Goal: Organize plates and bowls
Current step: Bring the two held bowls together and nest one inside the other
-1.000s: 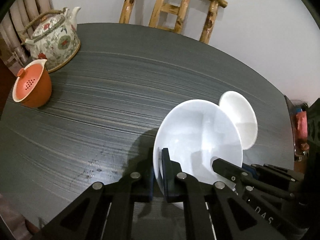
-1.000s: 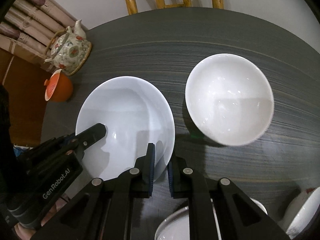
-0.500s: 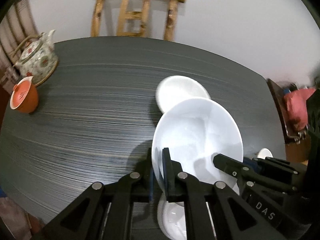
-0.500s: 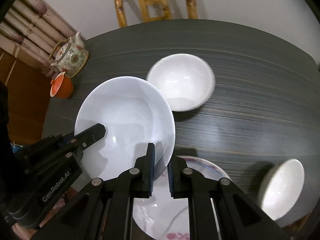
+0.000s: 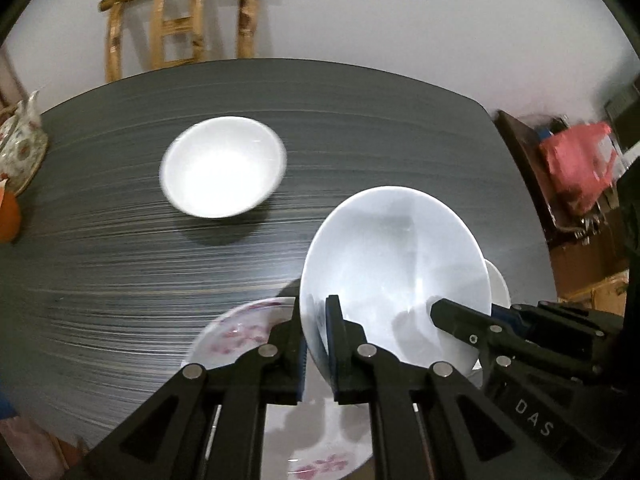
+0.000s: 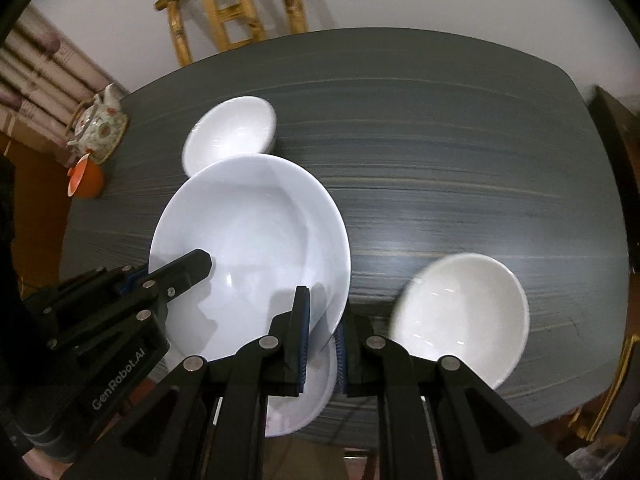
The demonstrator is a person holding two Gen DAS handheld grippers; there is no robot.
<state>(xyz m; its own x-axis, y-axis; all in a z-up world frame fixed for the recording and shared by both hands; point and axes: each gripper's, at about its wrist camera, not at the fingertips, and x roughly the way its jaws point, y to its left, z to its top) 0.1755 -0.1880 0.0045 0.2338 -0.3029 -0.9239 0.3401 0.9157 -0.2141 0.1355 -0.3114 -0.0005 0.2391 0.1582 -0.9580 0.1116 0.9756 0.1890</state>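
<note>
Both grippers are clamped on opposite rims of the big white bowl (image 5: 394, 264): left gripper (image 5: 316, 344) on one edge, right gripper (image 6: 322, 340) on the other. It hangs above the floral plate (image 5: 240, 328) near the tabletop's front edge, so the drop is basically straight down.

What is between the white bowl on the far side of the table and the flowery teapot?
Nothing: in the right wrist view, only bare dark table lies between the far white bowl and the teapot.

We see a pale wall (image 5: 400, 12) and a wooden chair (image 5: 180, 20) behind our dark streaked table (image 5: 120, 260).
</note>
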